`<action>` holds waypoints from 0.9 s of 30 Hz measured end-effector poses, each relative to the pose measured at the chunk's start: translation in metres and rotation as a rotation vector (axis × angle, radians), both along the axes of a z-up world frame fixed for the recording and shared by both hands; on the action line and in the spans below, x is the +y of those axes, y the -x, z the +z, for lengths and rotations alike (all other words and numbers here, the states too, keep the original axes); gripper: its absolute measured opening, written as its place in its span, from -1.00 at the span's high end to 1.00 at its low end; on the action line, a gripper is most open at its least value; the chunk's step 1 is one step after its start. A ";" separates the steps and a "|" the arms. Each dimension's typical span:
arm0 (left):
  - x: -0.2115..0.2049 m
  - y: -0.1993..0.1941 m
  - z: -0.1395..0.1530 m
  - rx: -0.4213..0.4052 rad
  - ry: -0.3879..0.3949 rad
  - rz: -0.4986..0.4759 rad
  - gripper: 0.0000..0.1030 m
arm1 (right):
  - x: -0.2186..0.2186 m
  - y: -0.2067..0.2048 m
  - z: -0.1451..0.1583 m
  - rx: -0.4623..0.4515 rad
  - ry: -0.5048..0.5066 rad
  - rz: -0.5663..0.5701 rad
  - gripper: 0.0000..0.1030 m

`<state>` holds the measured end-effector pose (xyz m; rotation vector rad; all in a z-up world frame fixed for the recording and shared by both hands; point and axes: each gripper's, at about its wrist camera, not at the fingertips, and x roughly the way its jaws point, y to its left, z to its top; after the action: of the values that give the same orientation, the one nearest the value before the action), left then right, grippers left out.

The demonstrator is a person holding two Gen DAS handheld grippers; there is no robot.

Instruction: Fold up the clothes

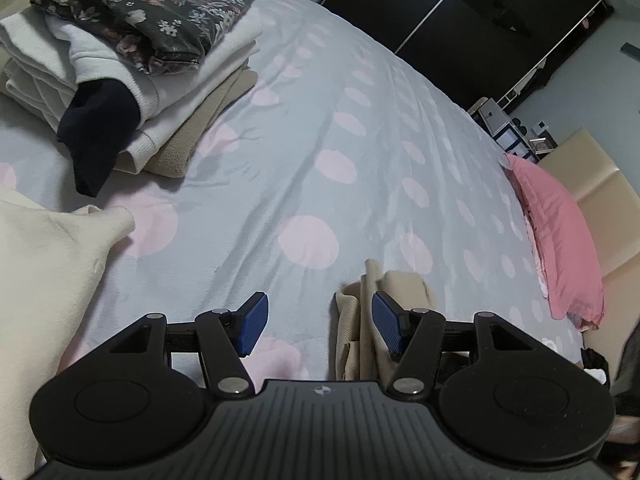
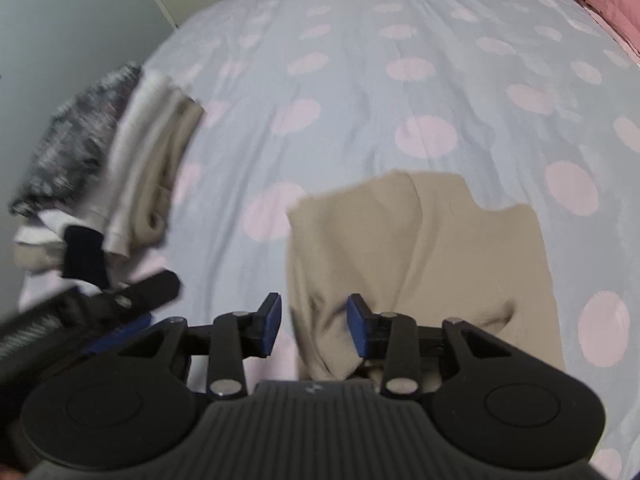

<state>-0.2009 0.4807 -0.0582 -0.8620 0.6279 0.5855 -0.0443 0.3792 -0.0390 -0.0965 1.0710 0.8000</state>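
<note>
Left wrist view: the left gripper (image 1: 316, 326) is being held with its jaws spread wide over the grey bedspread (image 1: 320, 128) with pink dots, and nothing is being pinched between its blue pads (image 1: 251, 326). A beige garment (image 1: 360, 320) is being seen bunched at the lower middle of the frame, just beside and partly behind the right-hand pad. At the upper left of the frame a stack of folded clothes (image 1: 132, 68) is being shown resting on the bedspread, with a dark floral piece (image 1: 160, 4) lying on top and a black piece (image 1: 100, 132) hanging out at the front of the stack. A cream garment (image 1: 44, 264) is being seen at the left edge of the frame, and a pink pillow (image 1: 556, 236) at the right edge.

In the right wrist view, the right gripper (image 2: 314, 328) is being held with its jaws partly parted; the beige garment is being seen spread in the lower right of the frame, its near edge lying between the pads, but no pad is being pressed on it. The stack is being seen blurred at the left of the frame, and the left gripper is being glimpsed, also blurred, at the lower left.
</note>
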 end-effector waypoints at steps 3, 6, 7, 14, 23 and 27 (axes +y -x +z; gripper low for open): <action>0.000 0.003 0.003 -0.010 0.007 -0.004 -0.08 | -0.006 0.002 0.020 -0.049 -0.024 -0.004 0.17; -0.001 0.006 0.005 -0.018 0.008 -0.023 -0.08 | -0.019 -0.002 0.030 -0.085 -0.016 -0.031 0.15; -0.001 0.007 0.006 -0.018 0.005 -0.025 -0.08 | -0.024 -0.005 0.032 -0.093 -0.009 -0.047 0.15; -0.003 0.013 0.008 0.000 -0.011 -0.031 -0.09 | -0.073 -0.038 0.024 -0.100 0.044 -0.219 0.18; -0.019 0.005 0.006 0.029 -0.026 -0.115 -0.09 | -0.105 -0.046 -0.030 0.246 0.016 -0.205 0.18; -0.025 0.002 0.003 0.045 -0.025 -0.150 -0.09 | -0.092 -0.012 -0.035 0.244 0.027 -0.035 0.18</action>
<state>-0.2025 0.4560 -0.0554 -0.7733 0.7179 0.4770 -0.0324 0.2872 -0.0738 -0.0026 1.3106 0.7791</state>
